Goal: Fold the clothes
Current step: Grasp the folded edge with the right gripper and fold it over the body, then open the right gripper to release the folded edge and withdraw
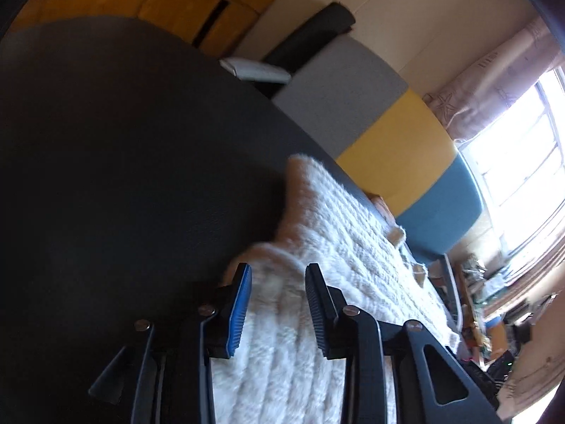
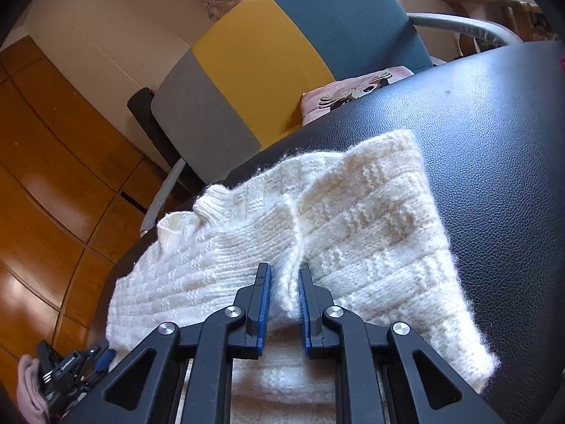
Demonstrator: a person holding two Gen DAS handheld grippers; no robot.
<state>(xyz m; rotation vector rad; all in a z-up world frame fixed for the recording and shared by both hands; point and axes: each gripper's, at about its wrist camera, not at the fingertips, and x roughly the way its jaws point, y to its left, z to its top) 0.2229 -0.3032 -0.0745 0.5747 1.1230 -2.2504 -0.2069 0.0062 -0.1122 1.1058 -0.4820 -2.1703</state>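
On the black table (image 2: 494,148) | white knit sweater (image 2: 353,219) lies flat, long axis across | right claw (image 2: 284,304) pinches its raised ridge | left claw (image 1: 279,304) clasps the sweater's edge.

sweaters counted: 1, white knit sweater (image 2: 317,219) | tables counted: 1, black table (image 2: 494,141) | chairs counted: 1, tricolour chair (image 2: 268,56) | grippers seen: 2, left gripper (image 1: 279,282), right gripper (image 2: 284,282)

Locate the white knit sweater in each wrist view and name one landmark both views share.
Left wrist: white knit sweater runs from centre to bottom, right of the bare black table.
Right wrist: sweater fills the centre and lower middle.
Shared landmark: the grey, yellow and blue chair back beyond the table.
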